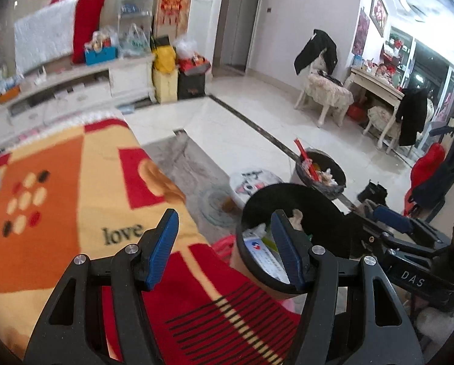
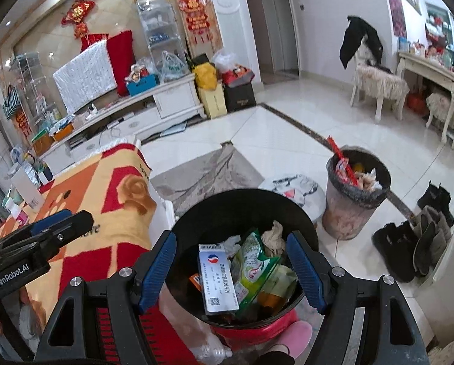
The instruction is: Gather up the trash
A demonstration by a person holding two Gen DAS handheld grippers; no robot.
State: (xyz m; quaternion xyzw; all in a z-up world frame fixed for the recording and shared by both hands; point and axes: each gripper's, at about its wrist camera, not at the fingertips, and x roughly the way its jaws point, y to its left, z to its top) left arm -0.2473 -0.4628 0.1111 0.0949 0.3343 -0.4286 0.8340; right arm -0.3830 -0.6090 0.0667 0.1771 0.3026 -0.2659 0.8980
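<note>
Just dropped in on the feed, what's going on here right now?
A person is collecting trash with a handheld gripper in each hand. Both the left gripper and the right gripper are open and hold nothing. They hang over a black bin beside the blanket-covered table; in the bin lie a white medicine box, a green snack wrapper and crumpled paper. A second, lined trash can, heaped full, stands further out on the tile floor.

We can read "love" in dark letters on the orange and red blanket (image 1: 75, 188). The right tool's black body (image 1: 415, 279), seen from the left wrist, carries the letters "DAS". The left tool's body (image 2: 17, 270), seen from the right wrist, reads "GenRobot.AI". A white box (image 2: 218, 276) in the black bin (image 2: 245, 203) bears a barcode, a QR code and print too small for us to read
</note>
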